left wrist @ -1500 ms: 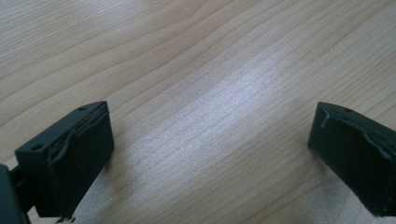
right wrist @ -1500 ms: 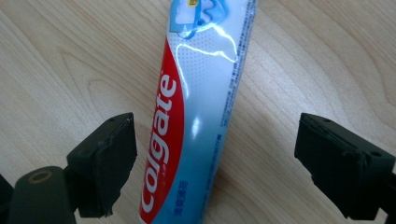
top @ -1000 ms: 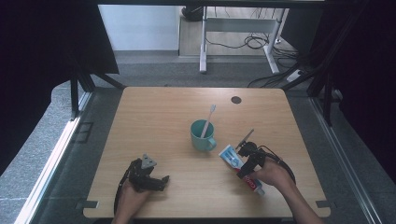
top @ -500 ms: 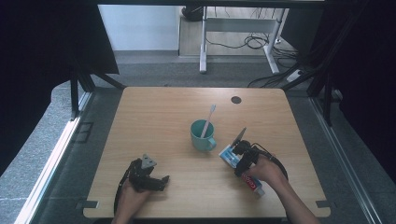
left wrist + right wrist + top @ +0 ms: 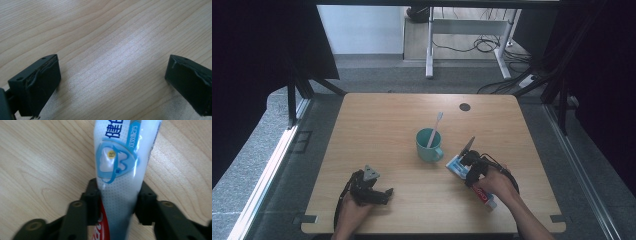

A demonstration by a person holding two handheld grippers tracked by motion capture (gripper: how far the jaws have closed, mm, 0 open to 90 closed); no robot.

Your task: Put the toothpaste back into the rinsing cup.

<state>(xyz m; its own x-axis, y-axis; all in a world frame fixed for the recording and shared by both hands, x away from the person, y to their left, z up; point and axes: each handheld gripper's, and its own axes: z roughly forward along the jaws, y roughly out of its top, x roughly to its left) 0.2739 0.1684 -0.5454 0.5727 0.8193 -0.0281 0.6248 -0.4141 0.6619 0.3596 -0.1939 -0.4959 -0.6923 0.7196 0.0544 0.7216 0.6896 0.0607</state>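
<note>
A: Right gripper view first: what is between the jaws?

B: A toothpaste tube (image 5: 117,170), white and blue with a red band near its lower end. The right gripper (image 5: 116,206) has just been closing, and its two black jaws now press on the tube from both sides, on its narrower part.

A: Where does the tube lie?

B: On the wooden table (image 5: 377,120), near the front right corner. In the high view the toothpaste tube (image 5: 482,192) runs slantwise under the right gripper (image 5: 471,167), with its flat end toward the teal cup (image 5: 428,146) and its other end toward the table's front edge. The cup is just beside the flat end, not touching it.

A: Anything in the cup?

B: A toothbrush (image 5: 435,129) stands in it, leaning up and to the right.

A: And the other hand?

B: The left gripper (image 5: 371,189) rests near the front left of the table, well apart from the tube. In the left gripper view its jaws stand wide apart with only bare wood between them.
</note>
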